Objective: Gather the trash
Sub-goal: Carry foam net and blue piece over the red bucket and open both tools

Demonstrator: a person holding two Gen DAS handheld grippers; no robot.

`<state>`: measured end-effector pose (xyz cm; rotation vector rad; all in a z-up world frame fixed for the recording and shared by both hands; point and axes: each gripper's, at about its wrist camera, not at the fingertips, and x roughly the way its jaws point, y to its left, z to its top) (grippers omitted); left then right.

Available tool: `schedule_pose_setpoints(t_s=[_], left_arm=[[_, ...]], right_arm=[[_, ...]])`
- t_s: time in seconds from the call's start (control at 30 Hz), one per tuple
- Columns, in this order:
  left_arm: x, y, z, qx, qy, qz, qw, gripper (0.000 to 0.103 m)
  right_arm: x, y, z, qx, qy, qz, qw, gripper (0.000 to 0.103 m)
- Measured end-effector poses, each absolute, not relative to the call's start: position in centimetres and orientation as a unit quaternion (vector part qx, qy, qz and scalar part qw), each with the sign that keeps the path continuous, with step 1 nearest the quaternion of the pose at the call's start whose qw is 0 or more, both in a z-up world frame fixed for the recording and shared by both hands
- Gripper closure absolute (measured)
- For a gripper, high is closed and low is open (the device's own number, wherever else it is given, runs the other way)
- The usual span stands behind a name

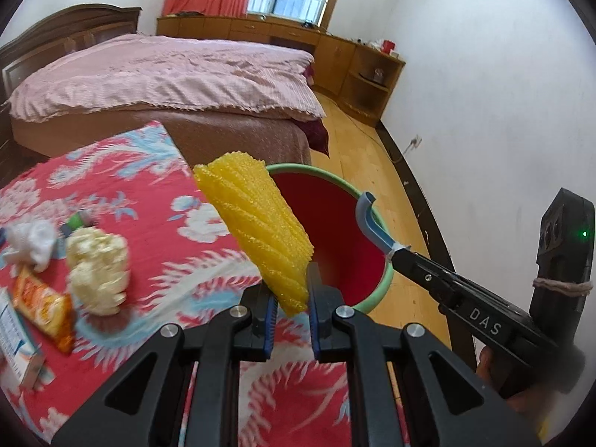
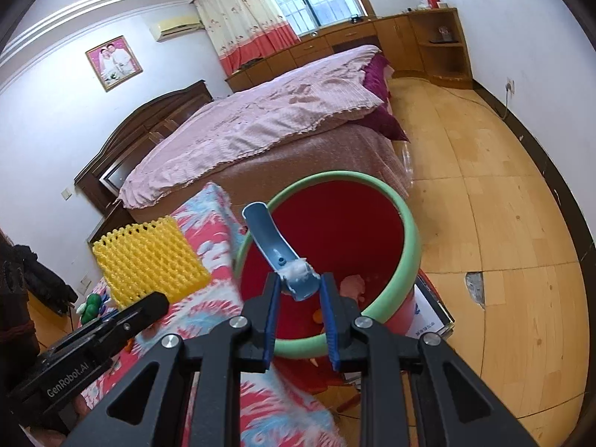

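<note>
My left gripper (image 1: 291, 290) is shut on a yellow foam fruit net (image 1: 257, 231), held at the near rim of the red bin with a green rim (image 1: 387, 279). The net also shows in the right wrist view (image 2: 149, 260). My right gripper (image 2: 298, 290) is shut on a curved blue plastic piece (image 2: 268, 238) and holds it over the bin's opening (image 2: 409, 231). The same blue piece shows in the left wrist view (image 1: 370, 223). Some scraps lie at the bin's bottom (image 2: 352, 285).
A red patterned cloth (image 1: 178, 260) covers the table. On it lie crumpled cream paper (image 1: 98, 270), white tissue (image 1: 31, 242), an orange snack wrapper (image 1: 43, 305) and a white box (image 1: 18, 350). A bed (image 1: 167, 74) stands behind, wooden floor (image 2: 503, 205) to the right.
</note>
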<state>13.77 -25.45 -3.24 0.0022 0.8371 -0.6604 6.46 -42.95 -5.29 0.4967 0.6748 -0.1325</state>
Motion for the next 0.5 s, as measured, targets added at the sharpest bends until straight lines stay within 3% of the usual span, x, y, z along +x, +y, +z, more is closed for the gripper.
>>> schedule_pose_setpoints(t_s=[0.27,0.33,0.4,0.5], left_arm=[[16.2,-27.7,-5.2,0.009,0.423,-0.310,0.851,0.090],[16.6,-27.9,-5.5,0.011,0.429,-0.300,0.852,0.086],[17.0,-27.8,-5.8,0.011,0.435,-0.291,0.852,0.075],[17.3,-27.7,-5.9,0.011,0.436,-0.283,0.854,0.070]], right_arm=[[9.1,-45.0,-7.8,0.251,0.350,-0.067,0.900,0.079],[9.5,-45.3,-8.2,0.255,0.352,-0.067,0.898,0.078],[9.9,-45.5,-8.5,0.261,0.353,-0.065,0.896,0.078],[10.3,-45.6,-8.8,0.264,0.354,-0.063,0.895,0.078]])
